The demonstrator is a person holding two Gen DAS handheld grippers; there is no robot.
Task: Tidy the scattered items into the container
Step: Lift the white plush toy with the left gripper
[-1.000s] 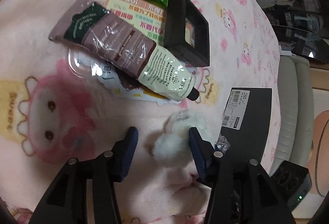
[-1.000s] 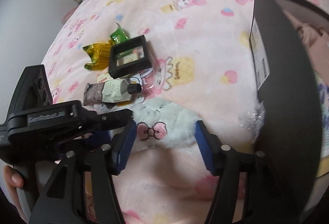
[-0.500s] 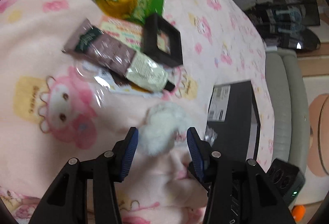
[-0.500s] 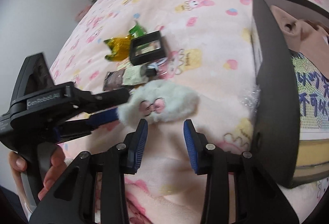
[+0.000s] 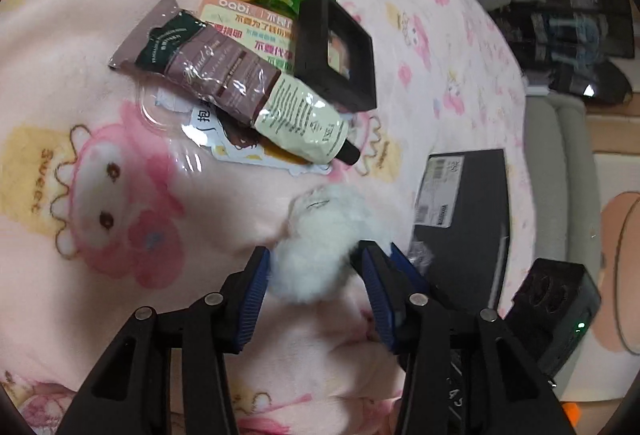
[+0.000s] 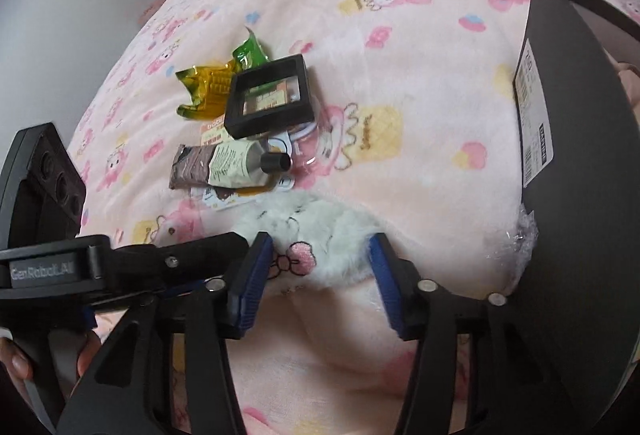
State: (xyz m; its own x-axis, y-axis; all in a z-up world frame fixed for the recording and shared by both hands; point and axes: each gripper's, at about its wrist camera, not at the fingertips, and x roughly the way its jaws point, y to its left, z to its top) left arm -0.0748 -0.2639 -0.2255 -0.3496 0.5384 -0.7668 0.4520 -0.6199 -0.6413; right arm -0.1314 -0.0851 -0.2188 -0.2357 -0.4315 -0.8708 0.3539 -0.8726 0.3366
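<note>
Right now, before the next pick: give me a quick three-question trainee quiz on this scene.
1. True or false: the hand cream tube stands upright.
2. The bow on the white plush is: A blue, B pink, C green.
3. Fill in: the barcode label is stuck on the side of the ____.
Key: 1 false, it lies flat. 2 B. 3 black container.
</note>
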